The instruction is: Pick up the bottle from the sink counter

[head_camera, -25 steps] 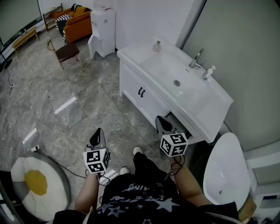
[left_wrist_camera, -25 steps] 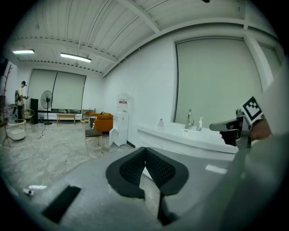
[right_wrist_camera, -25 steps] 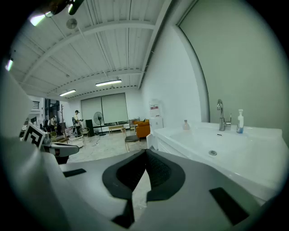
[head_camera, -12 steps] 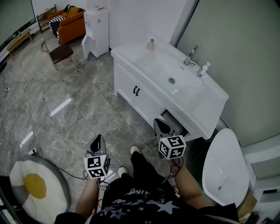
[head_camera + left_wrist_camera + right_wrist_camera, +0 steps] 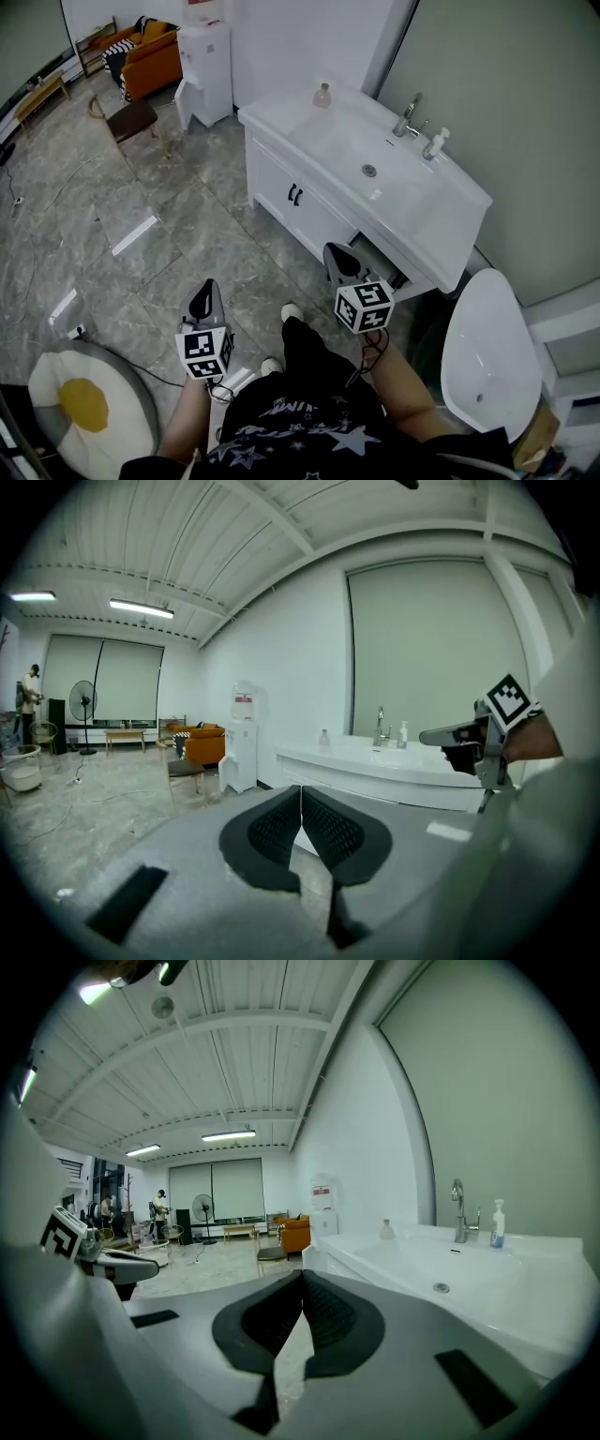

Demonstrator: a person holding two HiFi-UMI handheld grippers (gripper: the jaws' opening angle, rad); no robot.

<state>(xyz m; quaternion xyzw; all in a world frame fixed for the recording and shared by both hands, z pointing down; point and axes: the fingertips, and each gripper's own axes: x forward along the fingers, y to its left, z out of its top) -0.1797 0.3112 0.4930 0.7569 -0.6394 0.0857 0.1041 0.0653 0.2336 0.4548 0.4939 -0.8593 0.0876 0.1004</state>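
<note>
The left hand-held gripper (image 5: 205, 298) and the right hand-held gripper (image 5: 339, 262) both have their jaws pressed together with nothing between them, low over the floor (image 5: 187, 216). The small bottle (image 5: 322, 95) stands upright on the white tabletop's (image 5: 441, 211) far corner, well apart from both.

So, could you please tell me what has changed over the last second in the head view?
The right gripper has edged up and left, toward the sink counter; the left gripper barely shifted. The view drifted, so the counter sits slightly further left. Nothing was gripped or released: both grippers stay shut and empty, and the small pink bottle and the pump bottle stand untouched on the counter.
</note>
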